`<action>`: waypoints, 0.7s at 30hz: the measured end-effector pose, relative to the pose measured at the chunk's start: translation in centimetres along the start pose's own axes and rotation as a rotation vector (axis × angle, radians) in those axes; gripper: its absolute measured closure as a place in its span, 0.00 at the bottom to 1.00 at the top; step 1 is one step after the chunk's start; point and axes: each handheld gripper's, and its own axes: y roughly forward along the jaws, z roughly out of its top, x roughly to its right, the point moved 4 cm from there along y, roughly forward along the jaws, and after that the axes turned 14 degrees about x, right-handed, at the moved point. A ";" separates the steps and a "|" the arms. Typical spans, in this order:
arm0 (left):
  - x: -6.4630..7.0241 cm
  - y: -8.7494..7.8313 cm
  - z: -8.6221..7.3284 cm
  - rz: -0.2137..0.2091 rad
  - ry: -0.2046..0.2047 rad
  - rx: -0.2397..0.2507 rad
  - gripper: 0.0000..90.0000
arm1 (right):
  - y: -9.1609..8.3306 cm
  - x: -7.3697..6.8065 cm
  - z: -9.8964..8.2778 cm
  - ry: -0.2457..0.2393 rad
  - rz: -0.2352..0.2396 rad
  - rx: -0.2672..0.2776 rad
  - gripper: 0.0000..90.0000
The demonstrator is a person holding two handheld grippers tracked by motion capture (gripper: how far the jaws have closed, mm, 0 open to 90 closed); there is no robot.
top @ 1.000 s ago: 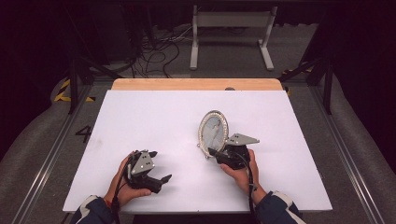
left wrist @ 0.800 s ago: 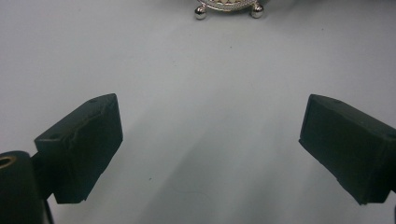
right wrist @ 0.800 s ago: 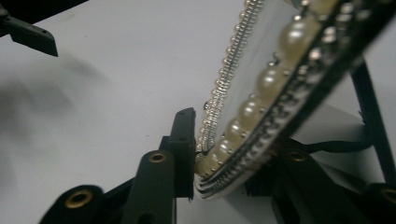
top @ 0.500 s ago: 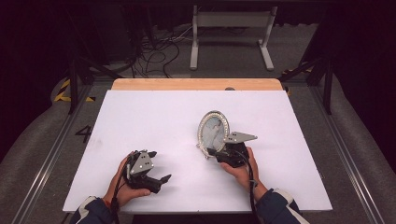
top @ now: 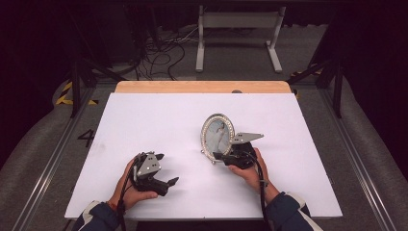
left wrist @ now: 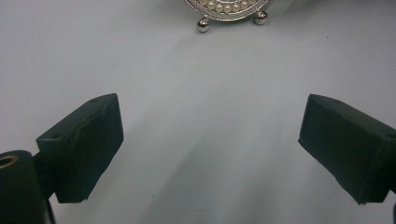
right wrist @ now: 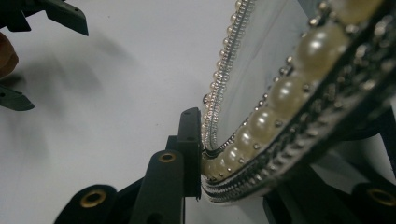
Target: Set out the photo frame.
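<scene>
Right gripper (top: 222, 155) clamped on lower edge of oval silver pearl-rimmed picture frame (top: 217, 134), jaws just closing in, frame upright, left gripper (top: 166, 169) gaping empty, well left of frame

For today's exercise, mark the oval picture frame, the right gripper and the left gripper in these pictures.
oval picture frame (top: 217, 134), high view, on its glass front.
right gripper (top: 222, 155), high view, between its fingertips at the frame's lower edge.
left gripper (top: 164, 169), high view, between its spread fingertips.

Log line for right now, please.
right gripper: jaws just closed, shut on frame edge | left gripper: open, idle on table | frame: upright
</scene>
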 end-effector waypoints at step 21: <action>-3.4 5.7 4.0 -0.085 -0.032 0.087 0.13 | -3.2 -1.2 -0.3 -0.075 -0.093 0.061 0.71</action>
